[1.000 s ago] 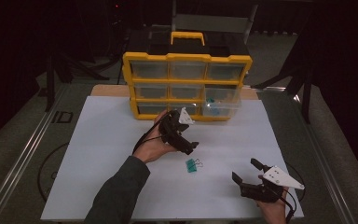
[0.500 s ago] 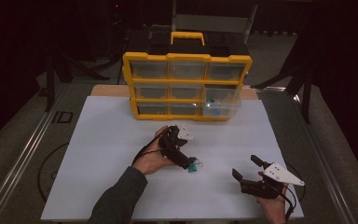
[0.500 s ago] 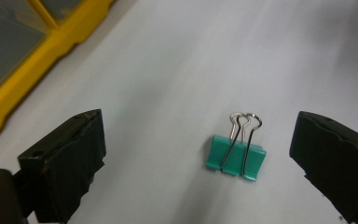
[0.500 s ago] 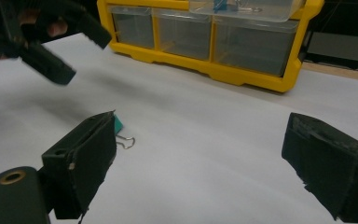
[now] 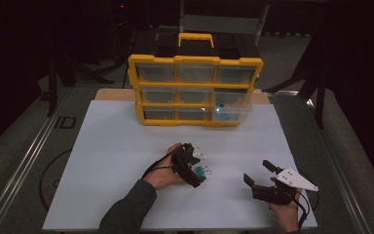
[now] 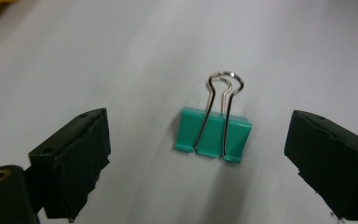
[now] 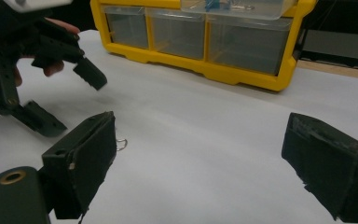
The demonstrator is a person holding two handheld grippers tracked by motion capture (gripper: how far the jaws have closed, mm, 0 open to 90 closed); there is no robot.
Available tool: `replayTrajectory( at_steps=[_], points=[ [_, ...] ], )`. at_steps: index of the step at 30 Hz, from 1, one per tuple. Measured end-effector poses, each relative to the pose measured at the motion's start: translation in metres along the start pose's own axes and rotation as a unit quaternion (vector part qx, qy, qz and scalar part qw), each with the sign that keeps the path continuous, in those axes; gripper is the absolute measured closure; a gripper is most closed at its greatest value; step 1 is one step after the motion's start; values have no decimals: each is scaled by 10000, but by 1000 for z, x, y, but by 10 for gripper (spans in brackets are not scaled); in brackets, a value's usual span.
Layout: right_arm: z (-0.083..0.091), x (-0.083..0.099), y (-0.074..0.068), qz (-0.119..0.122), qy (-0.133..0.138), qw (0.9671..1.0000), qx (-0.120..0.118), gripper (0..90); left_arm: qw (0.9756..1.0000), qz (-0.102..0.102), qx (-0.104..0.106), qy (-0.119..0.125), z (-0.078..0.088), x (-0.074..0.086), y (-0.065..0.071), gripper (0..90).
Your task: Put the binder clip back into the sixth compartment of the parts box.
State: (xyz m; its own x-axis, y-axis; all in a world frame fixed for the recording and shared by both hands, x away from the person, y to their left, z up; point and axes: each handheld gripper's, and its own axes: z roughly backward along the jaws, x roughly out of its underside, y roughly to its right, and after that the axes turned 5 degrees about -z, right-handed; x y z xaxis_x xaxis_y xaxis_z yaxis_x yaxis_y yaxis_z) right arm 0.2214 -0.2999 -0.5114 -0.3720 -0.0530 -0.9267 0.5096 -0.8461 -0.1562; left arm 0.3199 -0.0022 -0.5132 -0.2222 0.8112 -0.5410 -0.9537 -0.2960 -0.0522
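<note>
clip (image 6: 213,136): green binder clip, flat on the white sheet (image 5: 126,146), nearer its front edge, about mid-width
left gripper (image 5: 198,171): jaws either side of clip, closing in, not touching it
right gripper (image 5: 259,174): jaws apart, empty, near front right corner
organizer (image 5: 195,61): yellow, at back edge

High view overlooks table (image 5: 126,146); claw cameras sit close above it.
</note>
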Motion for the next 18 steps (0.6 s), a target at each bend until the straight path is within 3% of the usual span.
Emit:
replayTrajectory(
  at_steps=[7,9,18],
  points=[
    [1,1,0,0,1,10000,-2,101,9997,-202,80,-112,-13,4,4,252],
    [1,1,0,1,2,10000,2,101,9996,-260,94,-102,-14,4,5,335],
    [1,2,-2,4,-25,10000,-2,101,9993,-336,98,-101,-17,3,5,442]
  ],
)
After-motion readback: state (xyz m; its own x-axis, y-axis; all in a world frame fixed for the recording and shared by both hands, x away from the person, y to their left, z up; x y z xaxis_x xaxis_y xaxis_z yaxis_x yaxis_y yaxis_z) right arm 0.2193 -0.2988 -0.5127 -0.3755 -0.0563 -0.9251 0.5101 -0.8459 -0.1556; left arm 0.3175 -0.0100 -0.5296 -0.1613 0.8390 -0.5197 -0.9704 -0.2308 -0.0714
